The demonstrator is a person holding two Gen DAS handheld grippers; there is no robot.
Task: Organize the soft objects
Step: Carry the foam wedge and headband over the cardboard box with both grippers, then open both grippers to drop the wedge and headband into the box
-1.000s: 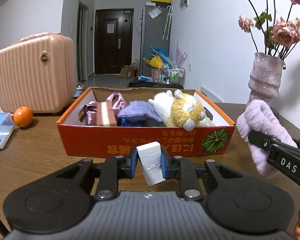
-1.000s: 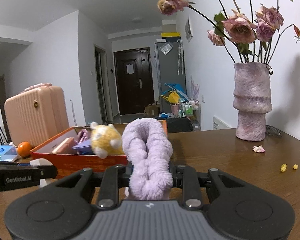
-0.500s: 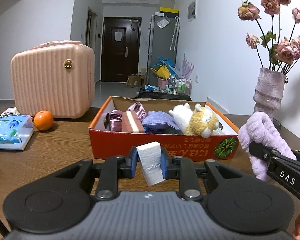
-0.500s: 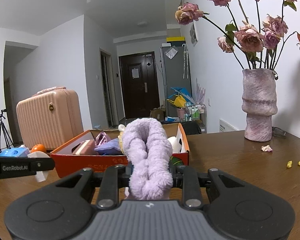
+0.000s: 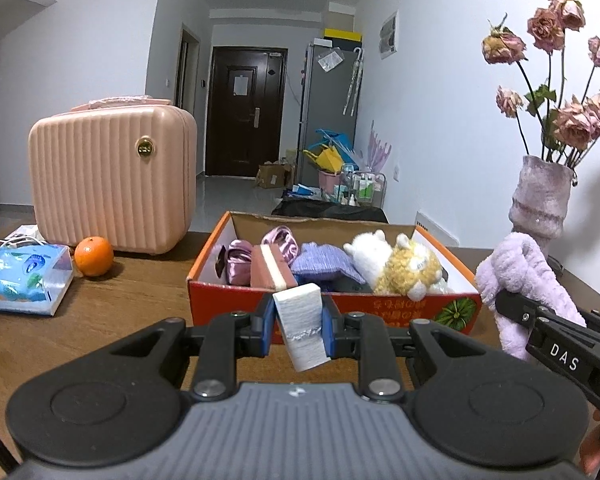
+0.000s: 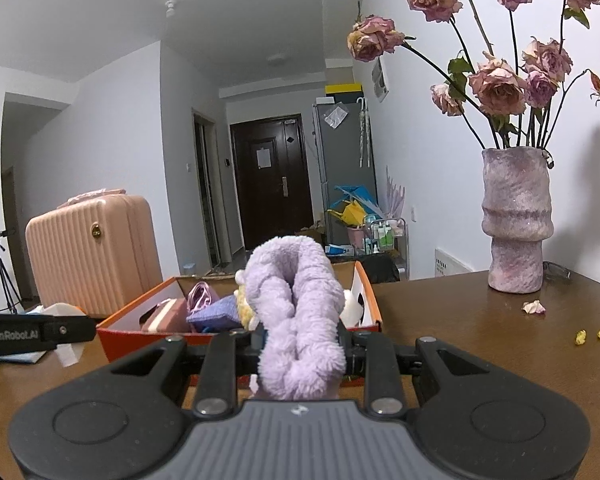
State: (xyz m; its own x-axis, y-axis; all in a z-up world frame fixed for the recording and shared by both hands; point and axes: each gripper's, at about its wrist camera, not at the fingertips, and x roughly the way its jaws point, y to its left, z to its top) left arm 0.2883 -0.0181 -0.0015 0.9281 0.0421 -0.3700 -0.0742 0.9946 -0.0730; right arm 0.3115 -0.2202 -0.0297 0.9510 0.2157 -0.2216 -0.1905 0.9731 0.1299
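Readable lettering on the two grippers and the box

The right gripper [image 5: 500, 300] bore "DAS" on its finger; the left gripper [image 6: 92, 330] bore "GenRobot.AI". The orange box [image 5: 340, 312] carried upside-down printed characters, too small to read.

The left gripper [image 5: 299, 325] points a little down, and its two blue pads [image 5: 266, 330] squeeze a white sponge [image 5: 301, 327] that sits tilted between them. The right gripper [image 6: 300, 342] points almost level and squeezes a fluffy purple band [image 6: 298, 316] (folded over, sticking up above the jaws). Both grippers are side by side. A bit of a hand [image 5: 590, 446] shows under the right one.
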